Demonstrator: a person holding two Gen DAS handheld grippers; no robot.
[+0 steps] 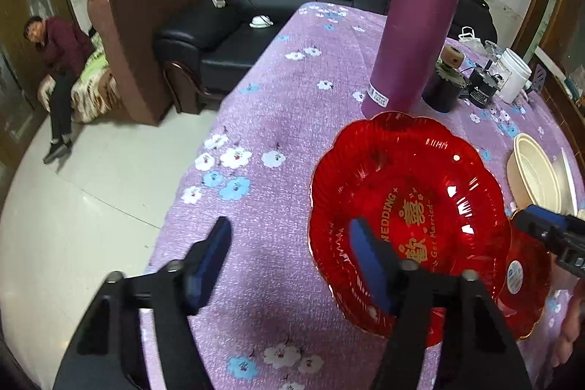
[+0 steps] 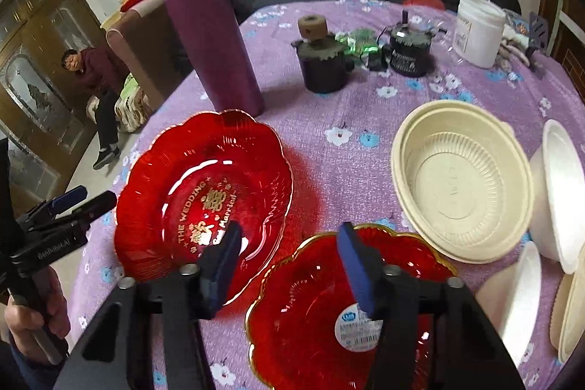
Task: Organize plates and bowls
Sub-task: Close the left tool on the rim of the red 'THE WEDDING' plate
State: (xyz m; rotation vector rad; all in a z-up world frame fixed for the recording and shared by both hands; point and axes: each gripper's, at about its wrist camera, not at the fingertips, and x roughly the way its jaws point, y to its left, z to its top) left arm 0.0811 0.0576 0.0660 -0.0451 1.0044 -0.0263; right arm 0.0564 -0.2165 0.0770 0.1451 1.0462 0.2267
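Observation:
A red scalloped plate with gold wedding lettering [image 1: 409,207] [image 2: 204,192] lies on the purple flowered tablecloth. A second red plate with a round sticker [image 2: 329,313] [image 1: 526,284] lies beside it, near me. My left gripper [image 1: 289,258] is open; its right finger is over the lettered plate's left rim, its left finger over the cloth. My right gripper [image 2: 289,254] is open above the near edges of both red plates. A cream ribbed bowl [image 2: 464,178] [image 1: 537,178] and white bowls [image 2: 563,192] sit to the right.
A tall purple bottle [image 1: 416,28] [image 2: 215,31] stands behind the lettered plate. Dark jars [image 2: 321,61] and a white tub [image 2: 479,28] stand farther back. The table edge [image 1: 204,141] drops to the floor on the left. A person [image 1: 58,61] sits by the sofa.

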